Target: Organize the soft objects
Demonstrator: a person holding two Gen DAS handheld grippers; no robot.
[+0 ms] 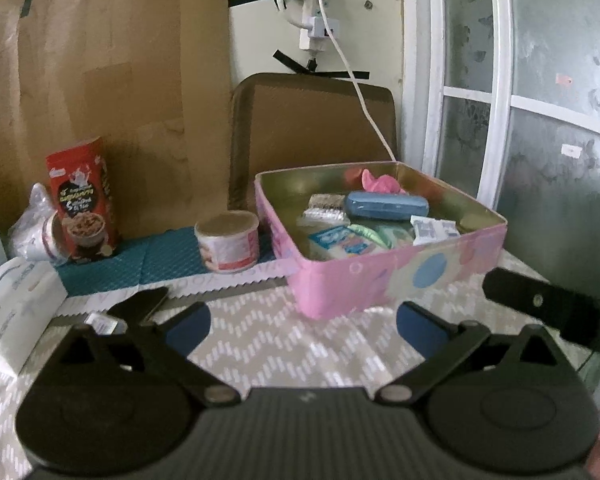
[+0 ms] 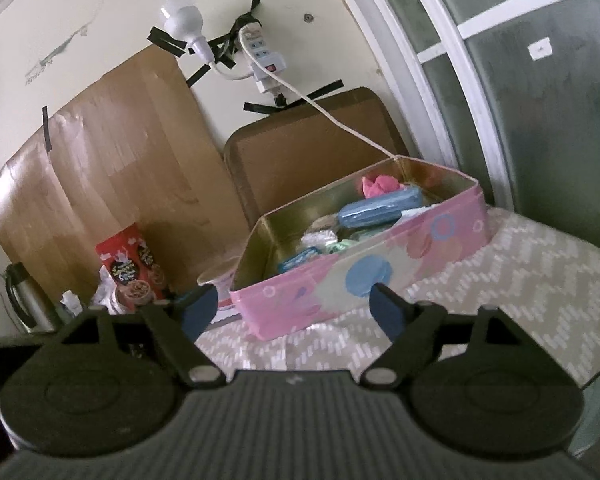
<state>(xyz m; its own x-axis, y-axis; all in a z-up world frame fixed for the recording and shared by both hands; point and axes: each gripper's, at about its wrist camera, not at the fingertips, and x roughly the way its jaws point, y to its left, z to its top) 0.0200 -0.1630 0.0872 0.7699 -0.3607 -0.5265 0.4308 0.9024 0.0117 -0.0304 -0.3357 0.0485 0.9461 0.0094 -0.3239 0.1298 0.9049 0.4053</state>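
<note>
A pink tin box (image 1: pixel 384 276) stands on the patterned tablecloth (image 1: pixel 284 344). It holds a blue soft case (image 1: pixel 386 205), a pink cloth (image 1: pixel 380 182), sachets and small packets. My left gripper (image 1: pixel 303 330) is open and empty, in front of the box. A tissue pack (image 1: pixel 14 312) lies at its left, and a small sachet (image 1: pixel 106 323) lies by the left finger. In the right wrist view the same box (image 2: pixel 340 280) sits just beyond my right gripper (image 2: pixel 294 310), which is open and empty. The right gripper also shows in the left wrist view (image 1: pixel 548 304).
A red cereal box (image 1: pixel 82 204), a small round tub (image 1: pixel 228 245) and a plastic bag (image 1: pixel 32 220) stand at the left on a teal mat (image 1: pixel 152 264). Cardboard (image 1: pixel 100 80) and a brown tray (image 1: pixel 312 120) lean on the wall. A window (image 1: pixel 520 80) is at the right.
</note>
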